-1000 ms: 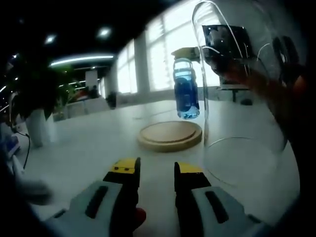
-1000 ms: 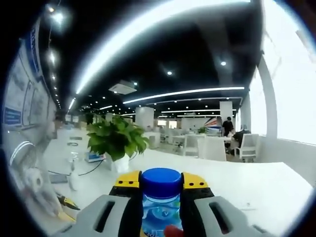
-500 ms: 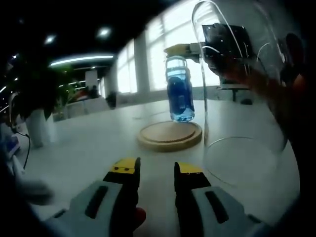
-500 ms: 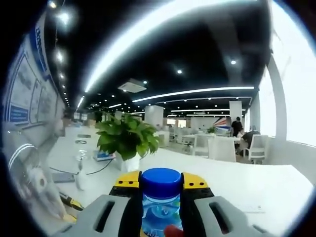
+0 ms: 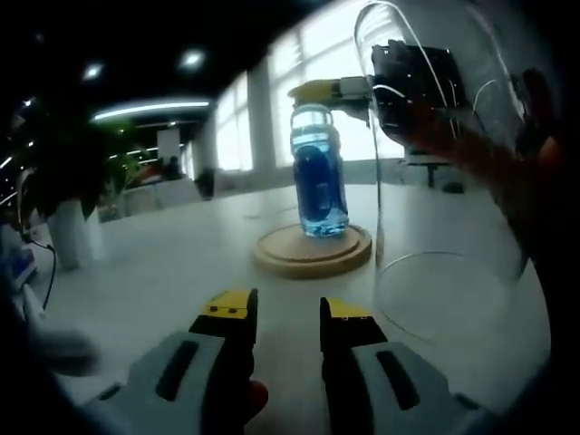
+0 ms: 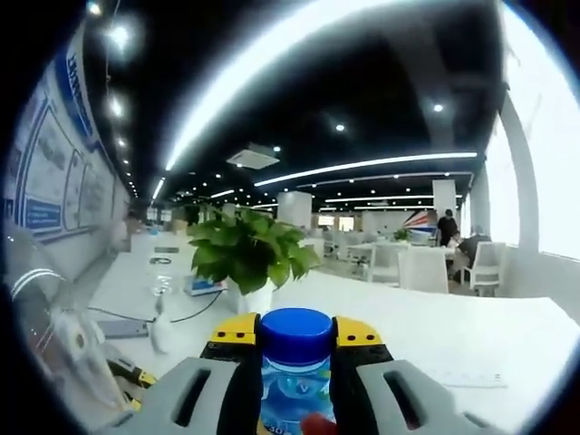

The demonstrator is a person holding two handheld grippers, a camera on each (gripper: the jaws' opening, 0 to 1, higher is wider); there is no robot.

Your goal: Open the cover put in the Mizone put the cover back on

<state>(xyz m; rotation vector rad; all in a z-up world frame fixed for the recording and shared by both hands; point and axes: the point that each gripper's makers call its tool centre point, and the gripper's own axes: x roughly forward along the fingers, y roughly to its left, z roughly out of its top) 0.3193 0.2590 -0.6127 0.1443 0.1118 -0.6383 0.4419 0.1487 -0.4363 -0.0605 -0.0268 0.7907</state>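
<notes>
A Mizone bottle [image 5: 319, 177] with blue drink hangs upright over the round wooden base [image 5: 313, 249]. Its bottom sits at the base's top; I cannot tell whether they touch. My right gripper [image 5: 328, 91] comes in from the right and is shut on the bottle's neck. In the right gripper view the blue-capped bottle [image 6: 295, 385] sits between the yellow fingertips of my right gripper [image 6: 295, 331]. The clear glass dome cover [image 5: 444, 181] stands on the table right of the base. My left gripper [image 5: 288, 317] is low in front of the base, open with nothing in it.
The white table [image 5: 163, 263] stretches left of the base. A potted plant [image 6: 254, 258] in a white pot stands further along it, with a cable [image 6: 127, 313] nearby. Chairs and people are far back in the office. A person's hand [image 5: 507, 154] is behind the dome.
The right gripper has carried the bottle left and down, from above the base's right edge to its middle. The left gripper and the dome have stayed put.
</notes>
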